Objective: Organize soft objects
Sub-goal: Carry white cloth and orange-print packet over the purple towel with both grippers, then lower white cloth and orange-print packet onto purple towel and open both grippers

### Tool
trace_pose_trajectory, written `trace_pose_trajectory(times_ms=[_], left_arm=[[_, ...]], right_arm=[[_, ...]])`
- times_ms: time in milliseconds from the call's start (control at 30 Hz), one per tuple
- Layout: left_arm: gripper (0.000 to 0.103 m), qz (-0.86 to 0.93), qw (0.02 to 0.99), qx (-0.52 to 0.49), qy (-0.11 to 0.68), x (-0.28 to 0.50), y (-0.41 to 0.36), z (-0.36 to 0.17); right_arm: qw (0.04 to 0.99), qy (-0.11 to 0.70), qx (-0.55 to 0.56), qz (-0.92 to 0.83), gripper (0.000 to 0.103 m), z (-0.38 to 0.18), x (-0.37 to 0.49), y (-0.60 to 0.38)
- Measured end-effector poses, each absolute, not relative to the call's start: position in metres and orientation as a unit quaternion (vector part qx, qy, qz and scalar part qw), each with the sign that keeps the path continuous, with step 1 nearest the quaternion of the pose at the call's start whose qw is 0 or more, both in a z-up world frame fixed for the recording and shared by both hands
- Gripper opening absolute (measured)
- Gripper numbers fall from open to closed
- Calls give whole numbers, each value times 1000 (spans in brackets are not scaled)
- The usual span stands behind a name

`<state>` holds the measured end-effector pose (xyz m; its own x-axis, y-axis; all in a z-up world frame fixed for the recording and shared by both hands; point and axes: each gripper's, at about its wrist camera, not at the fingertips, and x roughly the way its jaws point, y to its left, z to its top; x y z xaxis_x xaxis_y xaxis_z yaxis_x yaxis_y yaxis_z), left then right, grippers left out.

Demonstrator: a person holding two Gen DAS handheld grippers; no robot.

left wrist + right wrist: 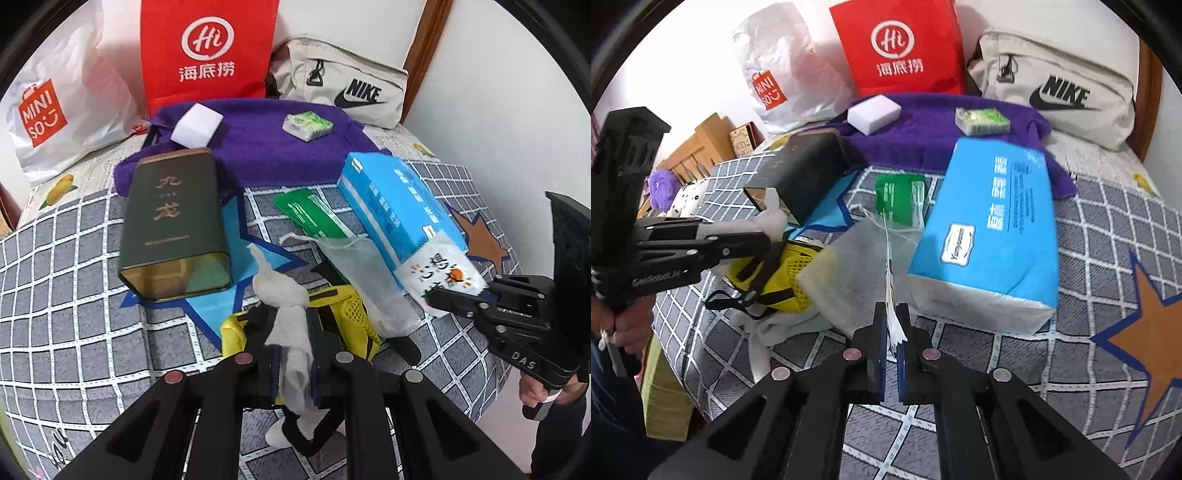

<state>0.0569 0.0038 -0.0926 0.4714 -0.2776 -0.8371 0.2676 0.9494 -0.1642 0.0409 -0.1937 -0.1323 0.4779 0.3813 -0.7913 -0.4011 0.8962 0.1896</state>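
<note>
Pinching a white tissue (291, 328), left claw (291, 332); right claw (891, 325) clamps a printed sachet (892, 295).

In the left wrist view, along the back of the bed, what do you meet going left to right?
Miniso bag → red Hi bag → Nike bag. In front of them on the purple towel: white sponge, then green tissue pack.

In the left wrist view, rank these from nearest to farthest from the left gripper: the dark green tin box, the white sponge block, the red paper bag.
From the left gripper:
1. Dark green tin box, lying just ahead to the left.
2. White sponge block, farther back on the purple towel.
3. Red paper bag, upright at the back against the wall.
</note>
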Motion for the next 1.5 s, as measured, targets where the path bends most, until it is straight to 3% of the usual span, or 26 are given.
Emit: trace_pose_trajectory(times_ms=[733,1500], left_arm=[[12,-39,903,25,426,90,13,-27],[12,-44,892,0,450,212,39,-48]], right_arm=[[907,383,-18,173,4,-45,99,-213],[891,429,12,148,4,-75,213,-221]])
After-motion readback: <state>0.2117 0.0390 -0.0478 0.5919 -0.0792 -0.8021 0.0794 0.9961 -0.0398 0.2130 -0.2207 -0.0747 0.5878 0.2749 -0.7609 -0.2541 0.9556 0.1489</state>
